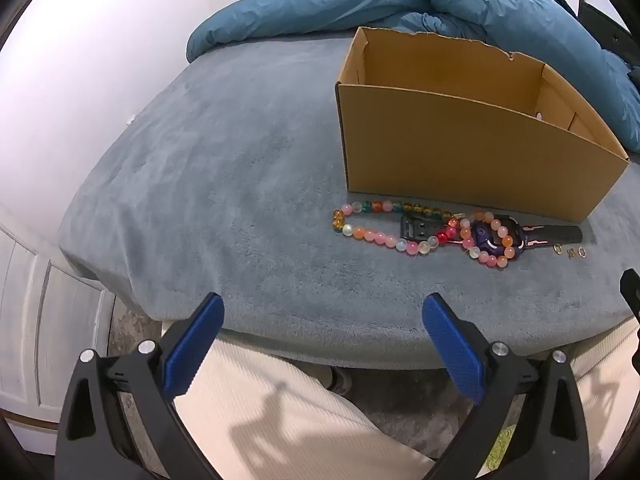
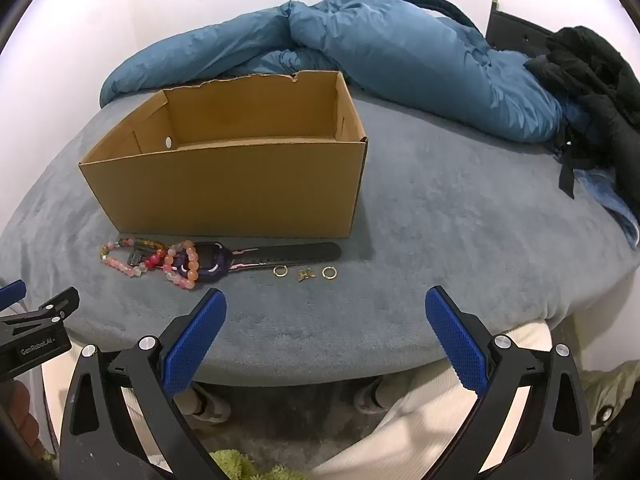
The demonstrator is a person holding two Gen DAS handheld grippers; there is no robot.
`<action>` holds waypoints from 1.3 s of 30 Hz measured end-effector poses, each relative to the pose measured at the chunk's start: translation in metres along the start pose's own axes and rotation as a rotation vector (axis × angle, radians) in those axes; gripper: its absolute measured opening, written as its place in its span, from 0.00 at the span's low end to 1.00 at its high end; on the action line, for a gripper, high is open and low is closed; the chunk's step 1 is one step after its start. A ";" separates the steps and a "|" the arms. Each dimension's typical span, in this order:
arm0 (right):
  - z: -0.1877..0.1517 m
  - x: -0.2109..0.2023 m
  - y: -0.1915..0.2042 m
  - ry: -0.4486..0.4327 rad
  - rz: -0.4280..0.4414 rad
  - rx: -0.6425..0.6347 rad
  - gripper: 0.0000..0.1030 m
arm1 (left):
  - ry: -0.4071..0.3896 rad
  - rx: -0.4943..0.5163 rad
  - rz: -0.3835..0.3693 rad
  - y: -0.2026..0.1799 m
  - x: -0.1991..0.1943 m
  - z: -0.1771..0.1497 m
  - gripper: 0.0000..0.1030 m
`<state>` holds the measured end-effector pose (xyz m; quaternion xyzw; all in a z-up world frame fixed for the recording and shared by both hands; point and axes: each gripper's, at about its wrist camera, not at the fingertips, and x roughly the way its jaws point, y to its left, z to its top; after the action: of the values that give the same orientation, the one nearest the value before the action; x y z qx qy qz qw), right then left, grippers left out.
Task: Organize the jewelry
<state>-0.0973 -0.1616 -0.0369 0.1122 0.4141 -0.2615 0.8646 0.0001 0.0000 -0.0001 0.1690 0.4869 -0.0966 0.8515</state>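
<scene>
An open cardboard box (image 1: 460, 152) (image 2: 240, 188) stands on the grey bed cover. In front of it lie a long string of coloured beads (image 1: 372, 220) (image 2: 120, 258), a pink bead bracelet (image 1: 490, 240) (image 2: 186, 266) over a dark watch (image 1: 560, 234) (image 2: 296, 254), two gold rings (image 2: 280, 271) (image 2: 329, 272) and a small gold charm (image 2: 306, 275). The rings also show in the left wrist view (image 1: 570, 251). My left gripper (image 1: 323, 312) is open and empty near the bed's front edge. My right gripper (image 2: 326, 308) is open and empty, just short of the rings.
A blue duvet (image 2: 400, 56) lies bunched behind the box. Dark clothing (image 2: 600, 92) is piled at the far right. The bed cover (image 1: 208, 184) drops off at the left and front edges. The person's legs in pale trousers (image 1: 288, 416) are below.
</scene>
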 end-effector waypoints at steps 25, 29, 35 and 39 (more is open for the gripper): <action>-0.003 -0.005 0.002 -0.011 0.001 -0.001 0.93 | -0.008 0.000 -0.002 0.001 -0.002 0.000 0.94; -0.004 -0.006 0.002 -0.011 0.001 -0.001 0.93 | -0.010 0.000 -0.001 0.001 -0.002 -0.001 0.95; -0.006 -0.005 0.002 -0.011 0.001 -0.001 0.93 | -0.010 0.000 -0.001 0.001 -0.002 -0.001 0.94; -0.005 -0.007 0.002 -0.011 0.000 -0.001 0.93 | -0.010 -0.001 -0.002 0.000 -0.003 0.000 0.95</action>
<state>-0.1029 -0.1552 -0.0346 0.1105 0.4096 -0.2619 0.8669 -0.0012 -0.0003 0.0028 0.1679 0.4829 -0.0980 0.8538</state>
